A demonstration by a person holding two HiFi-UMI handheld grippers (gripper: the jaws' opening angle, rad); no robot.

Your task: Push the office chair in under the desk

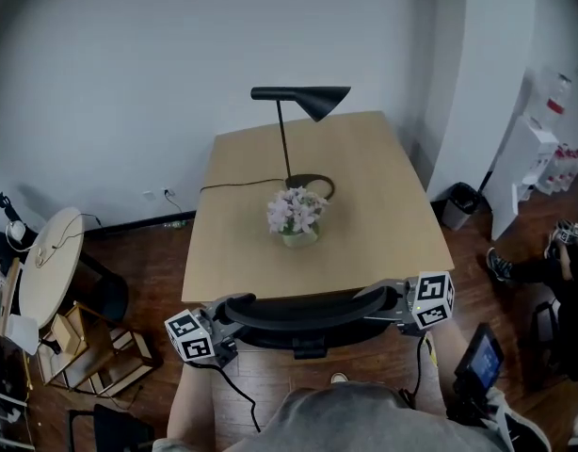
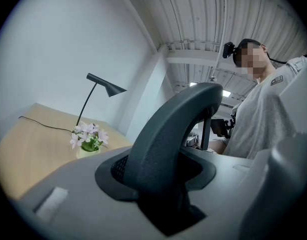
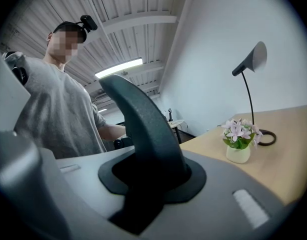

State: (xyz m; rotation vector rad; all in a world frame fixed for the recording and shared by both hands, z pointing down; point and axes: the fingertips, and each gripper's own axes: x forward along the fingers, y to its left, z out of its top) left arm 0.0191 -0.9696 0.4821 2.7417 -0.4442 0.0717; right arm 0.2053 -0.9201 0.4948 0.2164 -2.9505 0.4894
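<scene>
The office chair's dark curved backrest (image 1: 303, 314) sits against the near edge of the light wooden desk (image 1: 364, 205), with the seat hidden below it. My left gripper (image 1: 234, 311) clamps the backrest's left end and my right gripper (image 1: 383, 299) clamps its right end. In the left gripper view the backrest rim (image 2: 178, 129) rises out of the left gripper (image 2: 163, 194) and fills the gap between the jaws. The right gripper view shows the same rim (image 3: 143, 129) gripped by the right gripper (image 3: 143, 184).
On the desk stand a black lamp (image 1: 303, 97) and a flower pot (image 1: 297, 217), with a cord running left. A round white table (image 1: 49, 266) and wooden crates (image 1: 91, 351) are at the left. A bin (image 1: 458, 203) and a white cabinet (image 1: 524, 172) are at the right.
</scene>
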